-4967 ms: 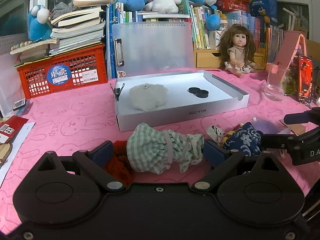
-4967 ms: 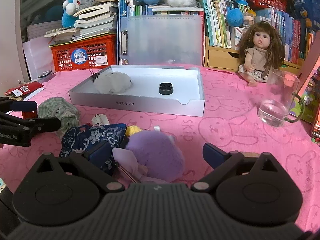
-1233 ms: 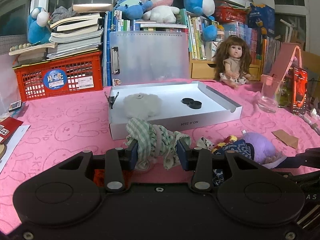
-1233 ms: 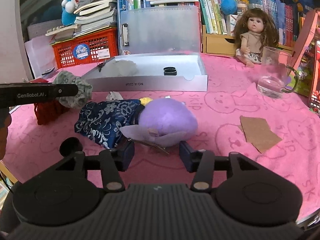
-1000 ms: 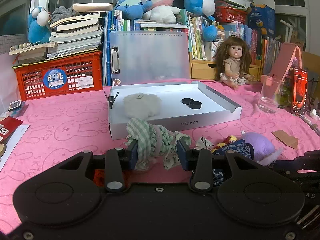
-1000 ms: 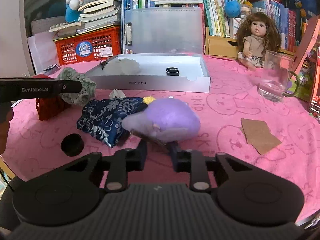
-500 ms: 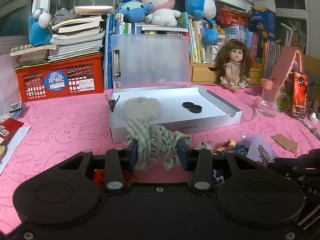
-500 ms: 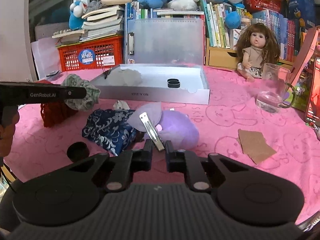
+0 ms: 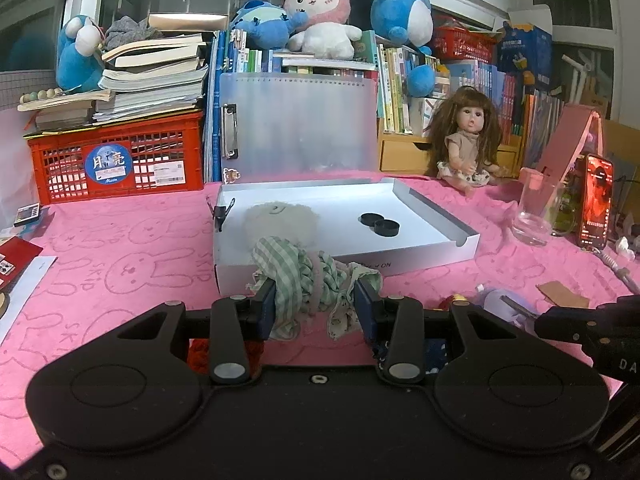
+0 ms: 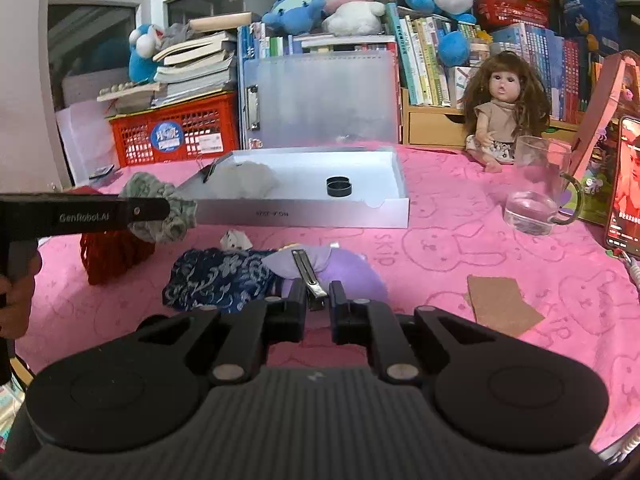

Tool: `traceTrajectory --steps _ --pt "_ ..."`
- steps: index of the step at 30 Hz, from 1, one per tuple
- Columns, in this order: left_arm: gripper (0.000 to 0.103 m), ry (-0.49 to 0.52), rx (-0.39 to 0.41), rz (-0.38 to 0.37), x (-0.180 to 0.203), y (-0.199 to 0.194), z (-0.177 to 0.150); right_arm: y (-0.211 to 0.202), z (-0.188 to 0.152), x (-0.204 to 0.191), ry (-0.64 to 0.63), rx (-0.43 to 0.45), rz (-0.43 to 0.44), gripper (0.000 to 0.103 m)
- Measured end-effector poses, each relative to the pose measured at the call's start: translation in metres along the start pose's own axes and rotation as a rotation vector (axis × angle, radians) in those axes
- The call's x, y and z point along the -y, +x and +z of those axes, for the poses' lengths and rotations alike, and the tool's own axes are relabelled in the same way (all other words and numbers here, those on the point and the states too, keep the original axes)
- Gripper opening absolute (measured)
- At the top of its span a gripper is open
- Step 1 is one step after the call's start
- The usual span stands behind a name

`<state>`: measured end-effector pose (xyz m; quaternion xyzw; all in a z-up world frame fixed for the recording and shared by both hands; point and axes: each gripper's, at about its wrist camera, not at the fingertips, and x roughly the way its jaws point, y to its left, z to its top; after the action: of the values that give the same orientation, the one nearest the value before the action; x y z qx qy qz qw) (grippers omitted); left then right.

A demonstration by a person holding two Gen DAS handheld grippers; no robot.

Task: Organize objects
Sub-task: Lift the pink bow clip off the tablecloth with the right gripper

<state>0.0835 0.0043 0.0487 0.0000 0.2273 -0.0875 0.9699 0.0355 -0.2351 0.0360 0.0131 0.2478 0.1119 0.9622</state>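
My left gripper (image 9: 315, 307) is shut on a green checked scrunchie (image 9: 304, 276), held above the pink cloth just in front of the white tray (image 9: 432, 216). The scrunchie also shows in the right wrist view (image 10: 160, 208). My right gripper (image 10: 317, 300) is shut on the metal clip (image 10: 306, 274) of a purple fluffy hair clip (image 10: 348, 272), lifted a little. A blue floral scrunchie (image 10: 216, 276) and a red knitted one (image 10: 112, 252) lie on the cloth. The tray holds a grey fluffy piece (image 9: 280, 220) and two black rings (image 9: 378, 224).
A glass mug (image 10: 536, 192) and a phone (image 10: 624, 184) stand at the right. A brown card (image 10: 502, 300) lies on the cloth. A doll (image 9: 468, 140), a red crate (image 9: 116, 156), a clear folder (image 9: 296, 124) and books line the back.
My right gripper has closed on the hair clip's metal part and raised it. My left gripper has lifted the checked scrunchie slightly higher toward the tray.
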Motion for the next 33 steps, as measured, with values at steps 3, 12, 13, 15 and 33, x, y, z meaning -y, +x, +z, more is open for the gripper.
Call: traceTrajectory --steps 3,12,13,15,33 --pt "0.039 -0.007 0.001 -0.006 0.0 0.001 0.003 0.002 0.004 0.004 0.021 0.002 -0.003 0.015" --pt "0.039 -0.022 0.002 -0.009 0.0 0.012 0.015 0.014 0.021 0.011 0.068 0.022 -0.007 0.015" --pt "0.039 -0.025 0.002 -0.009 0.0 0.013 0.016 0.016 0.023 0.011 0.073 0.025 -0.007 0.014" --pt "0.039 -0.029 0.003 -0.008 0.0 0.015 0.018 0.017 0.026 0.012 0.078 0.033 -0.007 0.014" --pt "0.039 -0.049 -0.013 -0.003 -0.004 0.017 0.016 0.006 0.003 0.008 -0.046 0.036 0.04 0.055"
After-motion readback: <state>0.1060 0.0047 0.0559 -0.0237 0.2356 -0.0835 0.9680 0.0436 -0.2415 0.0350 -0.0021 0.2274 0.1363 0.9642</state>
